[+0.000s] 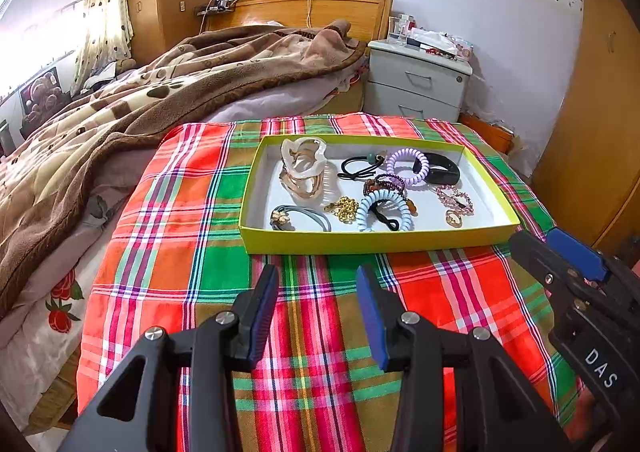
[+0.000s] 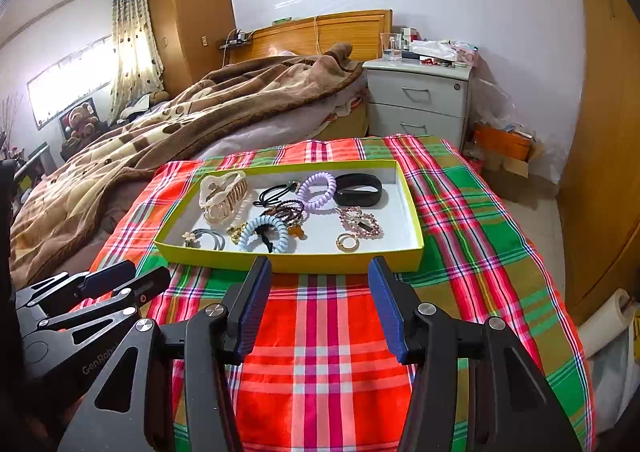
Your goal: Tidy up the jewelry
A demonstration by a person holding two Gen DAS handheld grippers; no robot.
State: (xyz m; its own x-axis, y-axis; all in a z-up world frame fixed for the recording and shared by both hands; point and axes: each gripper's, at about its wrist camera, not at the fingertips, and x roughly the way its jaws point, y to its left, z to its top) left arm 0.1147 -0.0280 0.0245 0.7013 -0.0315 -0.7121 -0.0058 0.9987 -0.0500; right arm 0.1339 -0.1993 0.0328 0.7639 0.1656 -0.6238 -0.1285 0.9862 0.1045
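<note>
Your left hand-held gripper [image 1: 316, 312] sat closest to the lens, its blue-padded fingers [image 1: 264, 312] spread apart with nothing between them, hovering over the plaid cloth [image 1: 160, 236] that covered the table. Your right hand-held gripper [image 2: 316, 304] was likewise released, its jaws wide and empty above the same cloth, and it showed at the right edge of the left wrist view, beside the near right corner of the tray. The jewelry lay together in a shallow yellow-green tray [image 1: 360, 242] with a white floor, set on the cloth just ahead of both sets of fingers and touching neither. In the tray's far left part you had a cream hair claw [image 1: 304, 156] resting on a peach-toned one [image 1: 300, 186]; a black hair tie [image 1: 358, 168] lay toward the middle, with a lilac coil band [image 1: 406, 168] and a black bangle [image 1: 440, 168] touching each other at the far right. Nearer you, a grey hair tie with a flower [image 1: 298, 218] sat at the left, a gold chain [image 1: 344, 208] beside it, then a pale blue coil band [image 1: 384, 210] over a small black tie, a dark beaded bracelet [image 1: 382, 184] just behind it, and a pink beaded bracelet [image 1: 454, 198] with a gold ring [image 1: 454, 218] at the right. Beyond the table stood the bed with a brown blanket [image 1: 140, 100] and a white nightstand [image 1: 416, 86].
</note>
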